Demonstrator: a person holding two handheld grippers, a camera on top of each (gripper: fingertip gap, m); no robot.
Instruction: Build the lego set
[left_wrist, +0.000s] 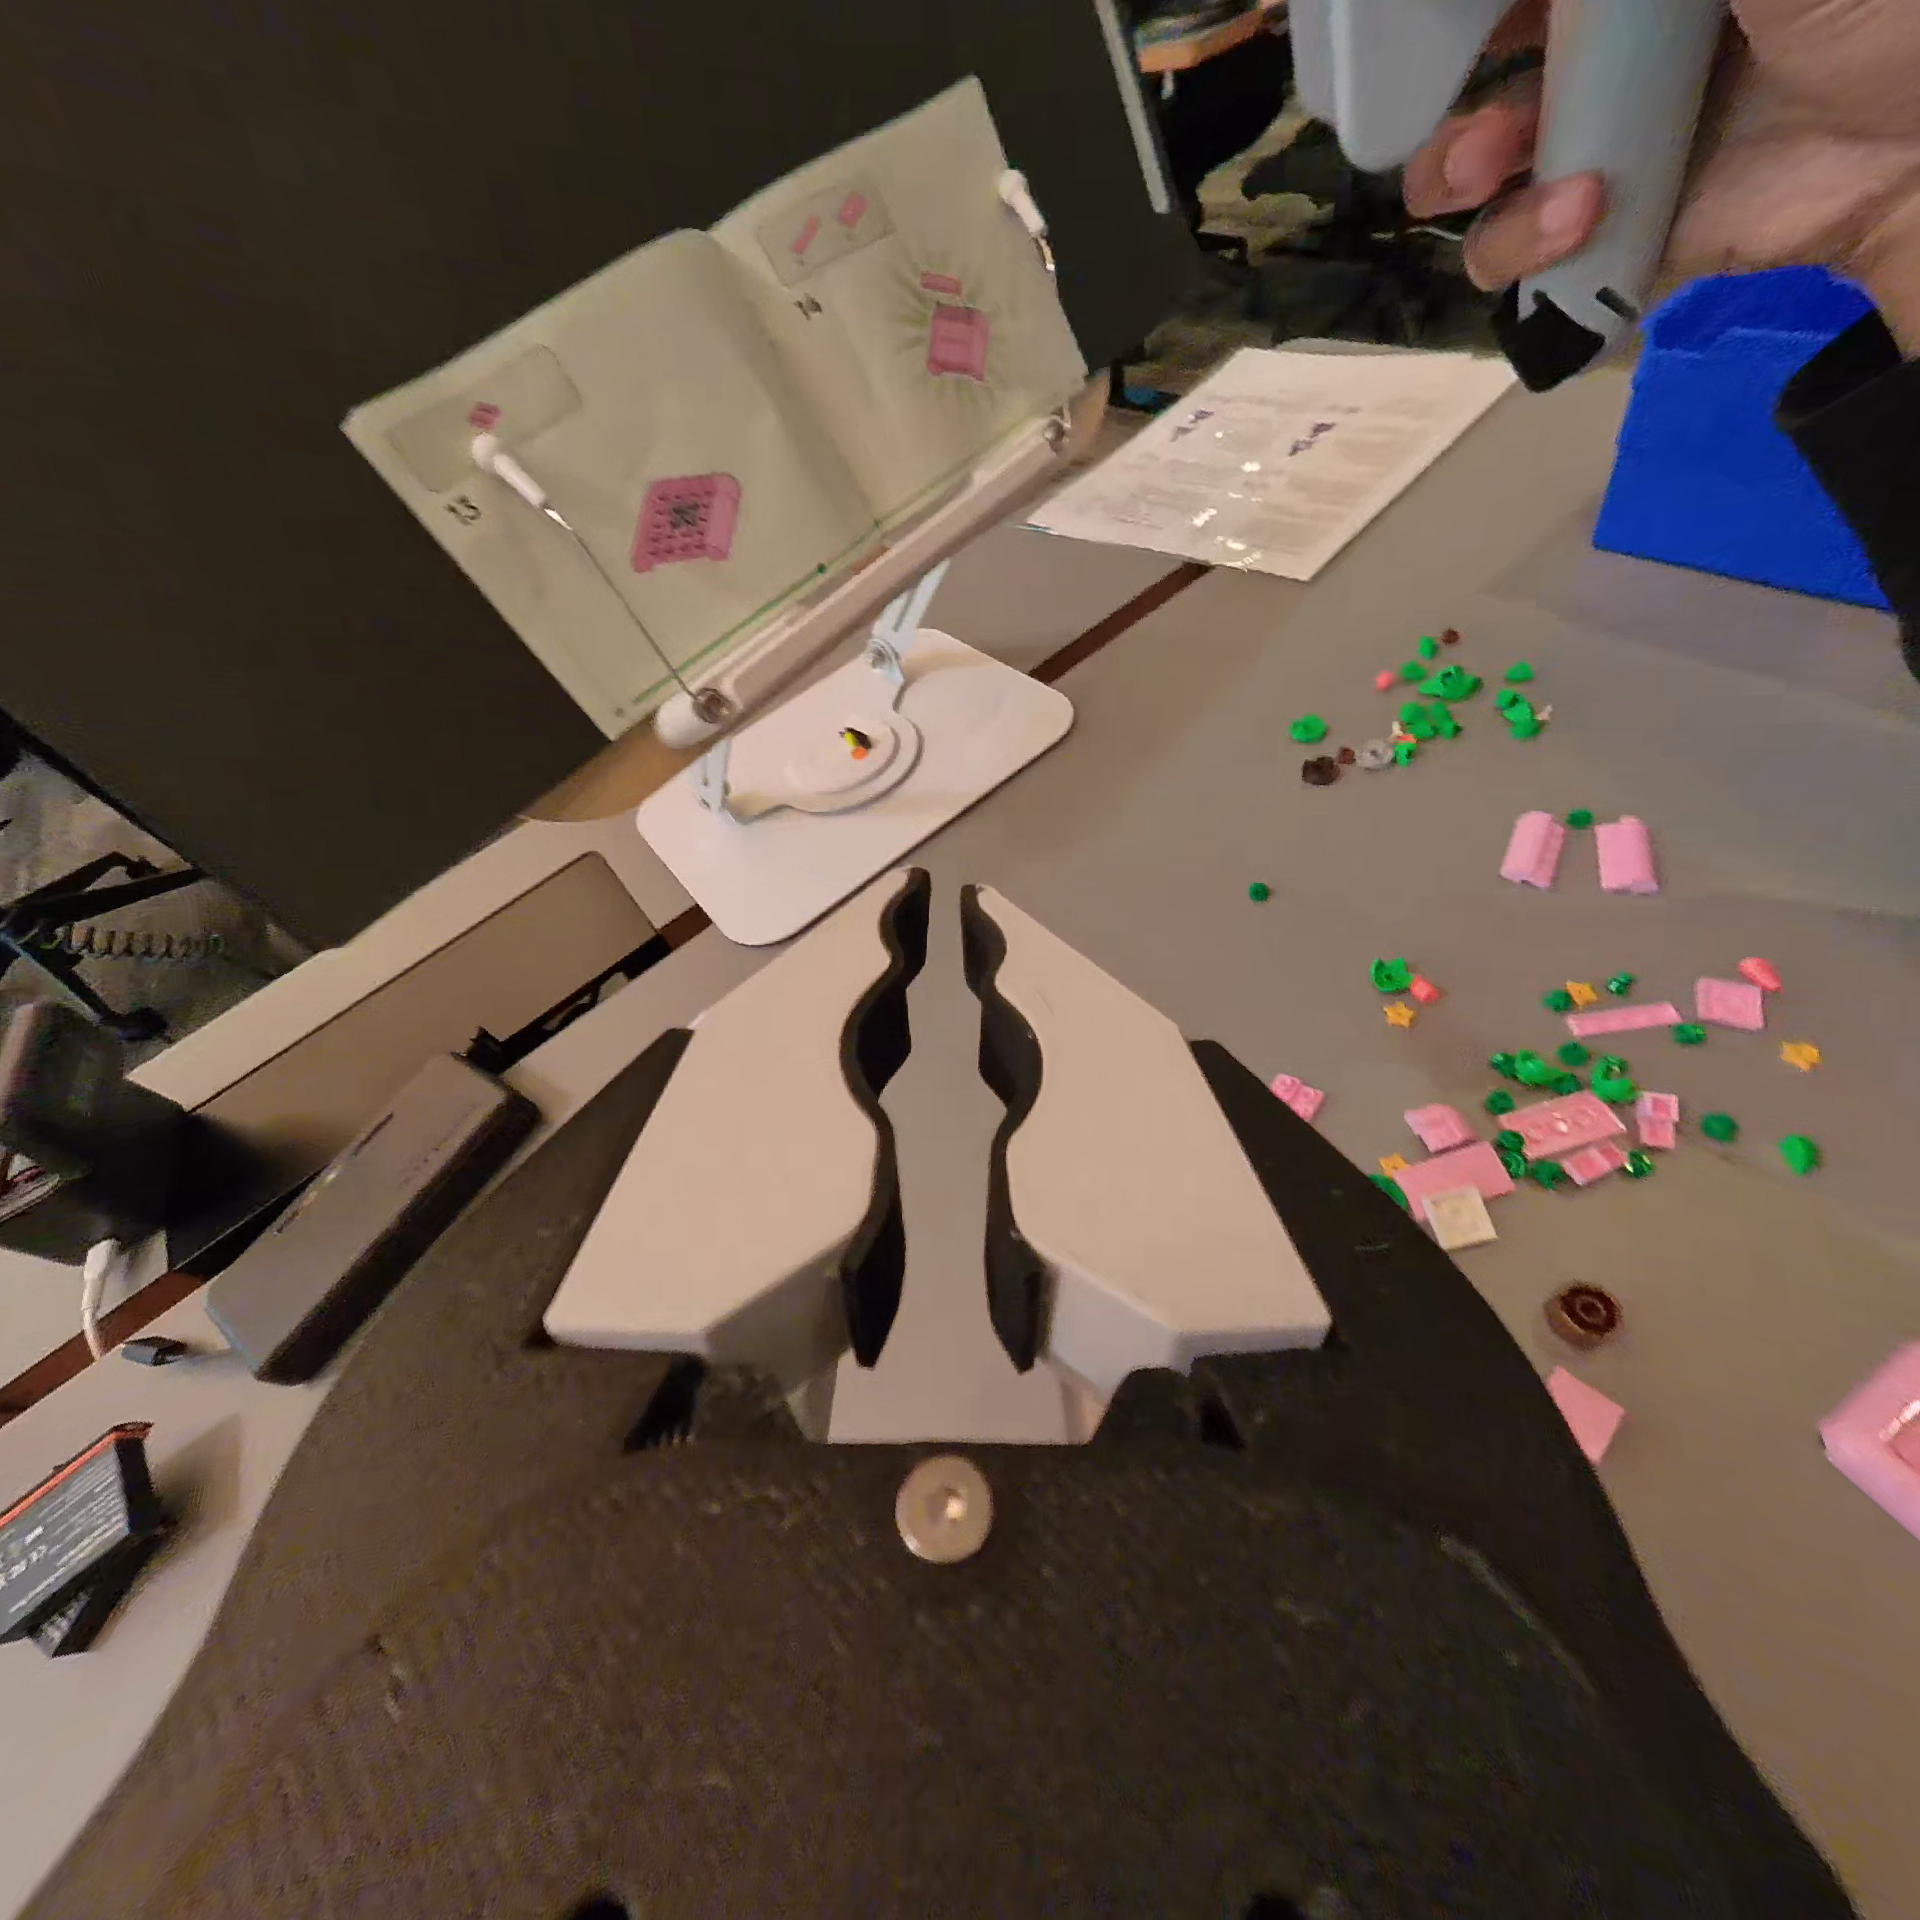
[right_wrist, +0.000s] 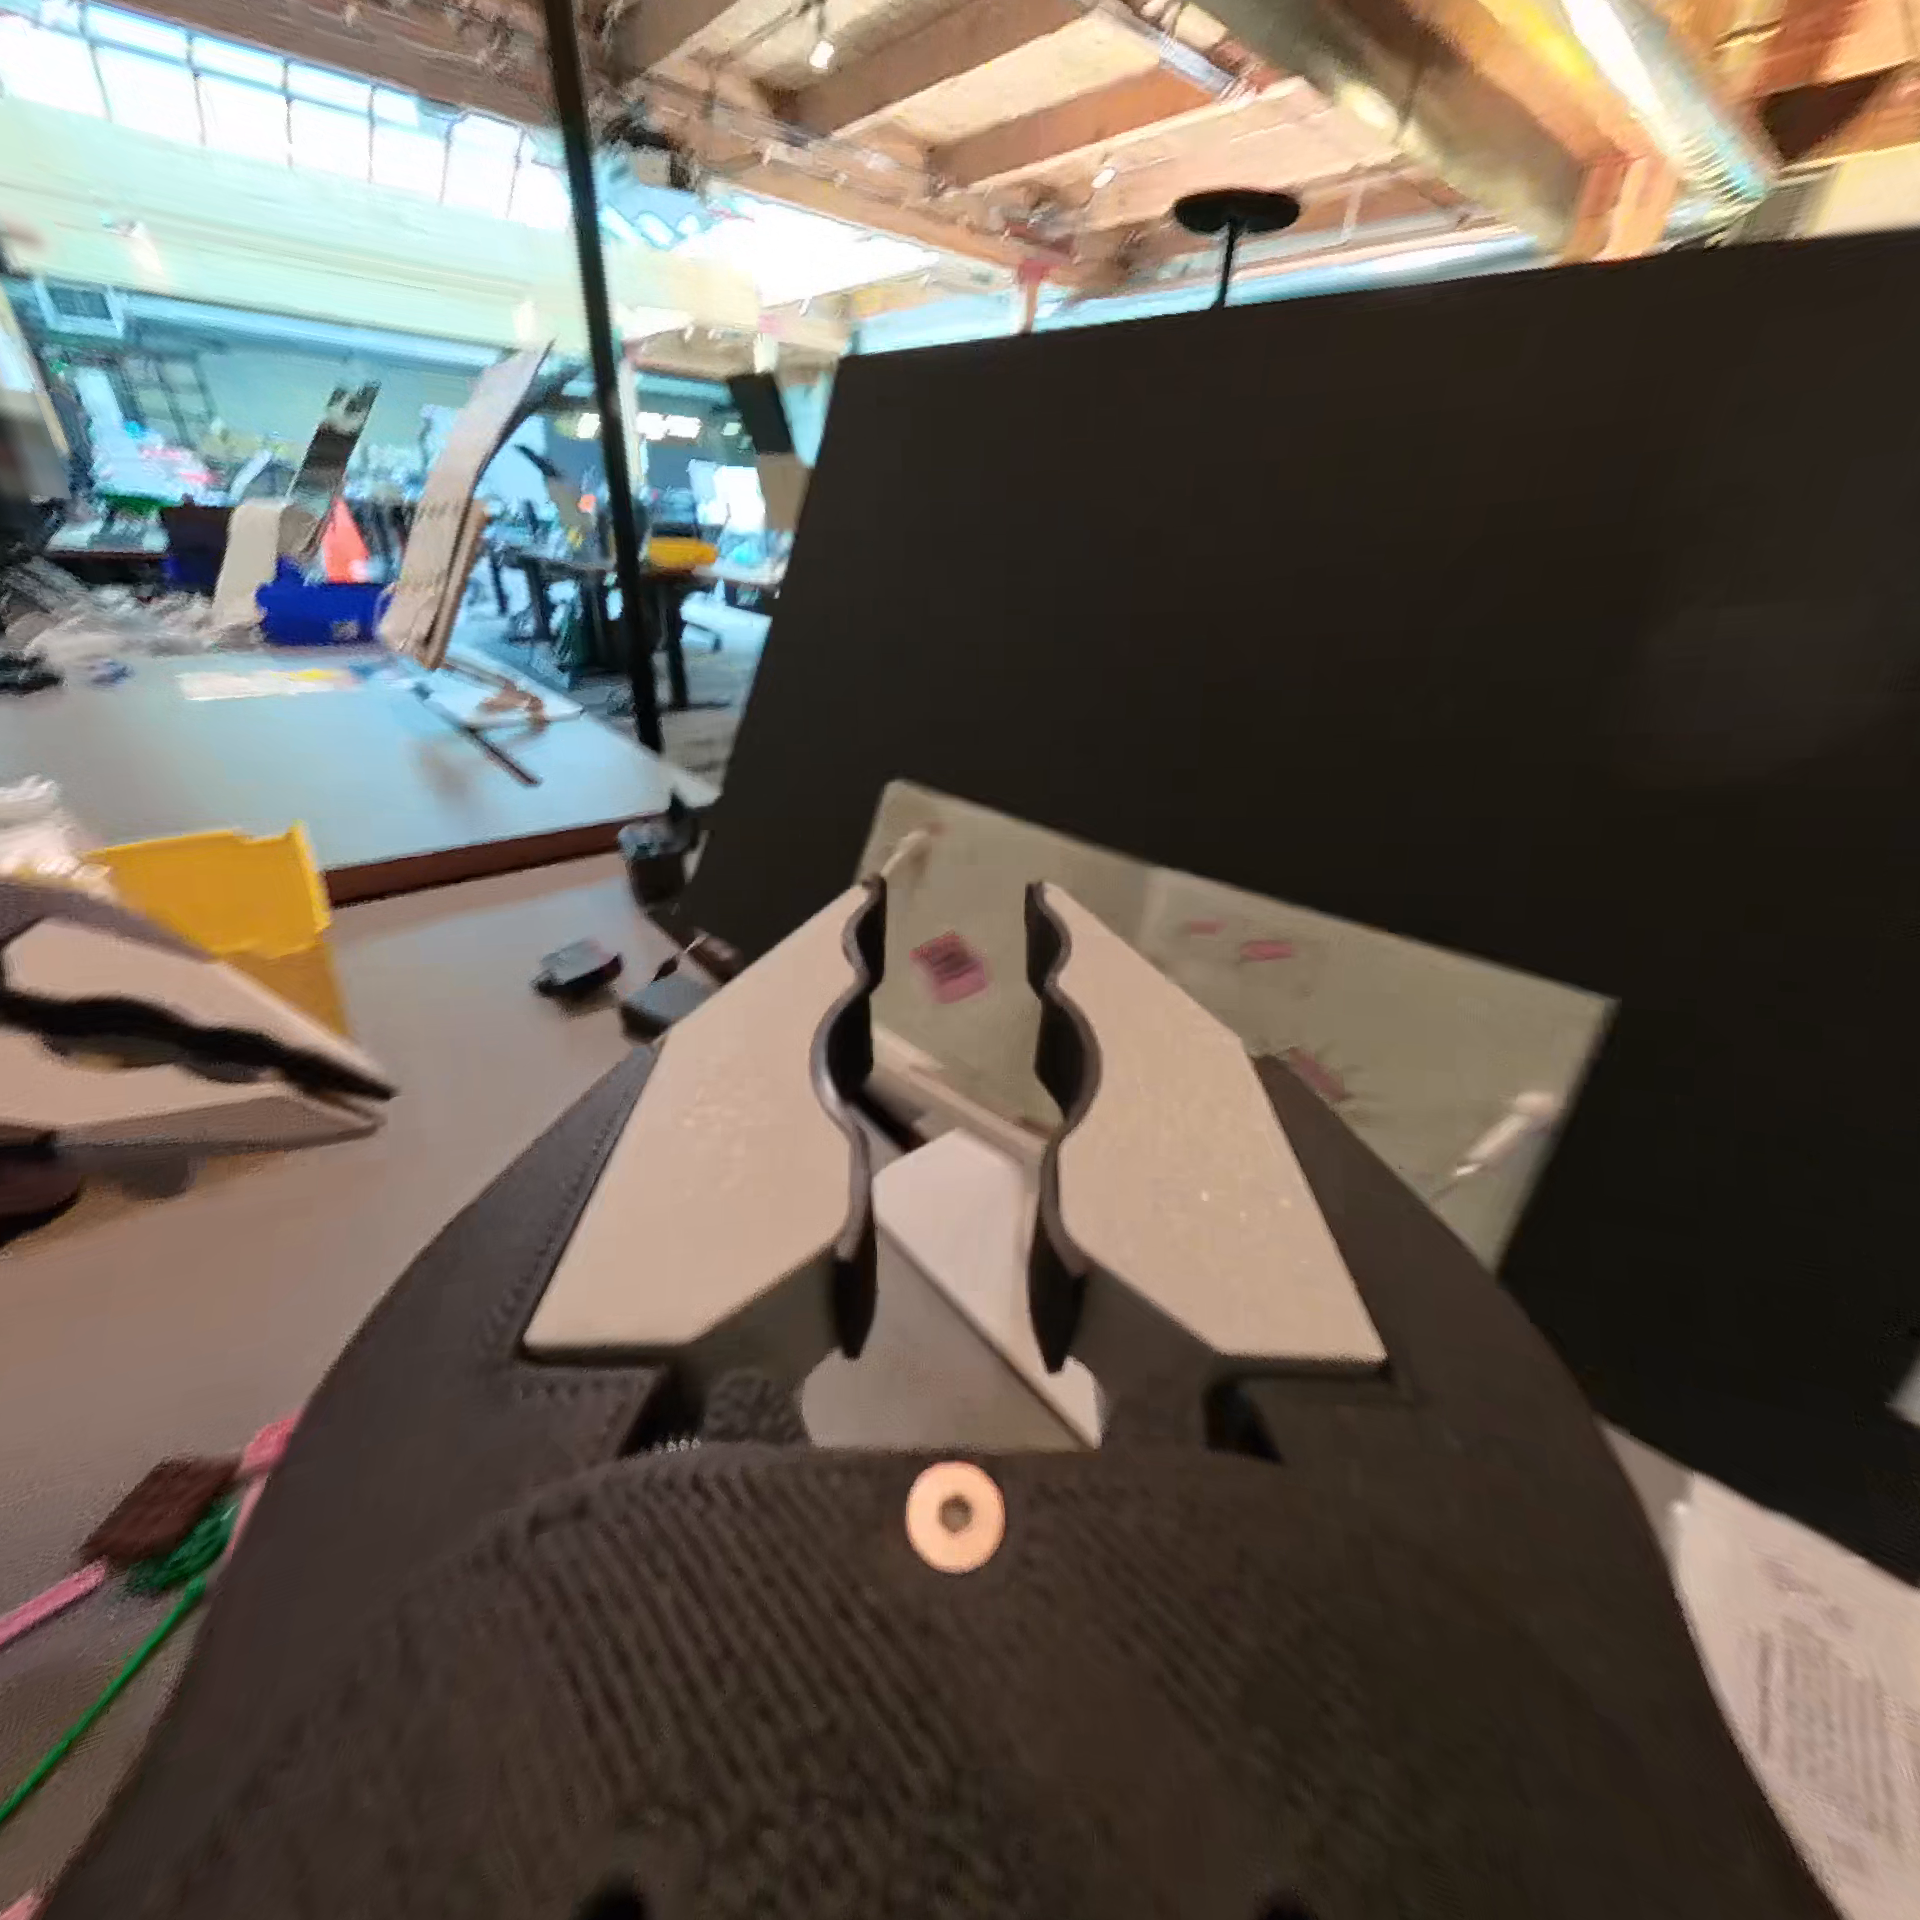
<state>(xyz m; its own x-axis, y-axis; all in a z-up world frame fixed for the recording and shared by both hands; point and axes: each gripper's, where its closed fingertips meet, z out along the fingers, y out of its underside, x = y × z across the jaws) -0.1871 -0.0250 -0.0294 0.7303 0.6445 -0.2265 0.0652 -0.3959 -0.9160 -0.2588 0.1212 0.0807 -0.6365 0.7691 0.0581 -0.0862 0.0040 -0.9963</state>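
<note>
Loose pink and green lego pieces (left_wrist: 1558, 1101) lie scattered on the grey table (left_wrist: 1195, 790) to the right of my left gripper (left_wrist: 943, 904). Two pink curved bricks (left_wrist: 1579, 852) lie beyond them. A pink built part (left_wrist: 1881, 1444) shows at the right edge. The open instruction booklet (left_wrist: 727, 416) stands on a white stand (left_wrist: 862, 769). My left gripper is empty, jaws narrowly apart, above the table. My right gripper (right_wrist: 954, 904) is open, empty and raised, facing the booklet (right_wrist: 1299, 997). A hand holds its grey handle (left_wrist: 1600, 156).
A black panel (right_wrist: 1351, 623) stands behind the booklet. A blue bin (left_wrist: 1725, 447) and a printed sheet (left_wrist: 1278, 457) lie at the back right. A yellow bin (right_wrist: 229, 894), a grey device (left_wrist: 374, 1226) and a battery (left_wrist: 73, 1527) sit on the left. A brown round piece (left_wrist: 1582, 1317) lies nearby. One gripper's finger ends stand about 20 cm off the other's. From my right tips it is roughly 15 cm to the black panel (right_wrist: 1351, 623); from my left, 35 cm.
</note>
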